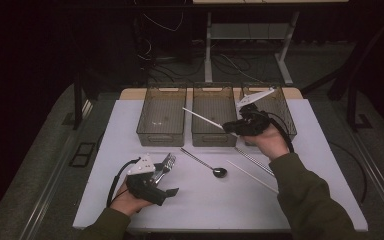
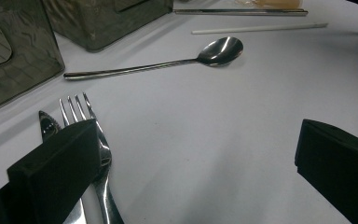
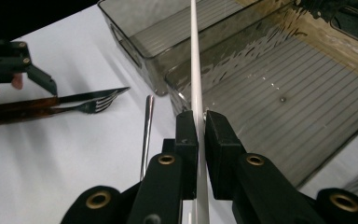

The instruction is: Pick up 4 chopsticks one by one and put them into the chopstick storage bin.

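While the left gripper (image 1: pixel 161 186) rests low near the front left corner of the desk (image 1: pixel 205 200), its jaws stand wide apart with nothing between them. In the left gripper view one jaw sits over the fork (image 2: pixel 95 154) and the knife (image 2: pixel 49 126), which lie side by side just beside it, tips pointing toward the far edge. Whether that jaw touches the cutlery cannot be told.

Farther right, near the middle of the desk, a spoon (image 1: pixel 207 164) lies at a slant, its bowl toward the front edge and its handle running back toward the bins. Right of it a white stick (image 1: pixel 252 177) lies slanted on the bare desk, and just beyond that lies a metal rod (possibly a pair of metal chopsticks, too blurred to tell) (image 1: pixel 254 161).

Along the far edge stand three see-through bins in a row: the left bin (image 1: pixel 162 116), the middle bin (image 1: pixel 214 115) and the right bin (image 1: pixel 280 112), close beside one another.

At the right, the right gripper (image 1: pixel 230 126) is held above the near wall of the middle bin. Its jaws are closed tight on a second white stick (image 1: pixel 202 119), gripped near one end; the rest of it reaches out leftward over the middle bin, clear of the desk. In the right gripper view this stick (image 3: pixel 196 84) runs straight up from between the two pads, across the ribbed floor of the bin below.
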`<action>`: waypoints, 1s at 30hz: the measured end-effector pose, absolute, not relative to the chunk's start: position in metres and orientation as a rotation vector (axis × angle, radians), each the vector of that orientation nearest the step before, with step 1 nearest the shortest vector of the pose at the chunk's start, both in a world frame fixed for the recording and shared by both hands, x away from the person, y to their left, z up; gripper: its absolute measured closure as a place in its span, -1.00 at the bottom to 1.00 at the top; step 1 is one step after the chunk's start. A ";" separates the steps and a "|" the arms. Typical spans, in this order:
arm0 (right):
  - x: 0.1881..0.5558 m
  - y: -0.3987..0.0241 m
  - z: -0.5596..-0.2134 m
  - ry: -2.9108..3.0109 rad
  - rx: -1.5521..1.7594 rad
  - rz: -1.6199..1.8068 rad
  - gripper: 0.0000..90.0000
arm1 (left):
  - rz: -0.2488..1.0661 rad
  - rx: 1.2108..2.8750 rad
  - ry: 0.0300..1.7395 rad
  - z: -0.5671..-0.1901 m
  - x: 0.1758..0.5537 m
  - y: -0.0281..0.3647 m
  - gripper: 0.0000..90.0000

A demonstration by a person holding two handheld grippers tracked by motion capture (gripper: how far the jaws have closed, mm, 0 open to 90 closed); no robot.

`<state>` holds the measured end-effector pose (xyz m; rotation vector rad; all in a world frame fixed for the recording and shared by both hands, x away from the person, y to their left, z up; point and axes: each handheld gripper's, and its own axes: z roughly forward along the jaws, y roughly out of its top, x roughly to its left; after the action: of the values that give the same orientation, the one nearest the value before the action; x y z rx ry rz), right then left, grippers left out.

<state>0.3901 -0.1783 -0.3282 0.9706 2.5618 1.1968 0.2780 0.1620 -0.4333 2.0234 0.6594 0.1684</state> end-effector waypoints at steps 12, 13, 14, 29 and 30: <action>0.414 -0.139 -0.321 2.569 0.970 1.187 0.87 | 0.159 2.025 0.658 -0.433 0.278 0.162 -1.00; 0.416 -0.137 -0.321 2.569 0.969 1.189 0.86 | 0.156 2.017 0.662 -0.433 0.278 0.161 -1.00; 0.419 -0.134 -0.321 2.569 0.963 1.190 0.86 | 0.157 2.022 0.657 -0.433 0.278 0.161 -1.00; 0.449 -0.092 -0.336 2.569 1.036 1.150 0.86 | 0.165 2.022 0.648 -0.432 0.278 0.161 -1.00; 0.452 -0.090 -0.338 2.569 1.036 1.149 0.86 | 0.167 2.026 0.642 -0.432 0.278 0.161 -1.00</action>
<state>0.4518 -0.0896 -0.3377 1.0363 2.5690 1.1492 0.2785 0.1615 -0.4323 2.0261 0.6418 0.1670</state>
